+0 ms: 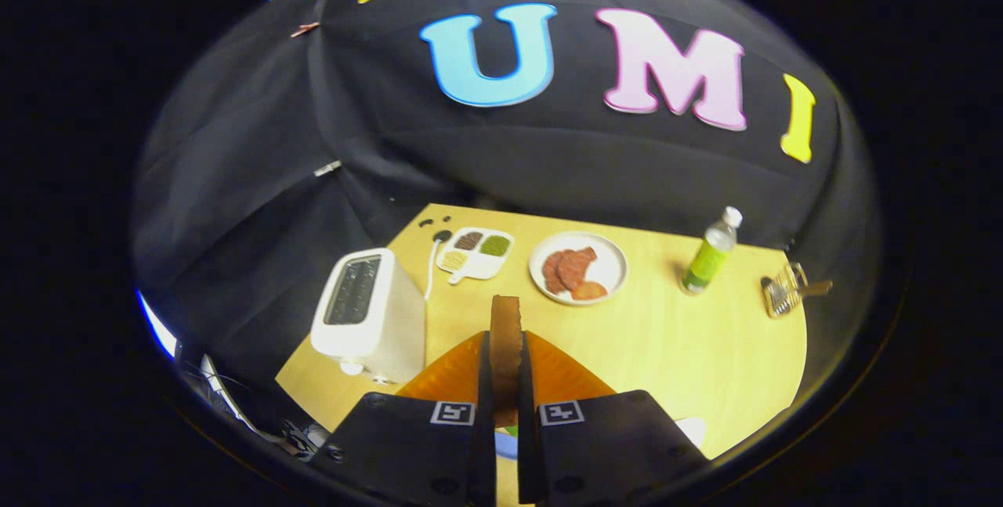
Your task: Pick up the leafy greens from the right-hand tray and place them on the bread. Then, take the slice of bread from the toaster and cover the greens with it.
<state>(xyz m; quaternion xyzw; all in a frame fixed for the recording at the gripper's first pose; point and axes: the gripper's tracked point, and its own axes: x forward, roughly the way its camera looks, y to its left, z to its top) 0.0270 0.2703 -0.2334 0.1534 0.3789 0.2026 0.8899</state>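
gripper point(505, 382) pinches bread point(505, 334) edge-on, above the table point(666, 334) — thin grip, slice could tilt or slip and land off the greens.

Gripper point(505, 382): hanging above the near edge of the wooden table, pointing toward its far edge.
Fingers point(483, 382): standing almost together, parallel, each pressing on a flat face of the slice of bread point(505, 334).
Grip: clamping the slice upright, its edge sticking out beyond the fingertips.
Height: riding well clear of the tabletop.
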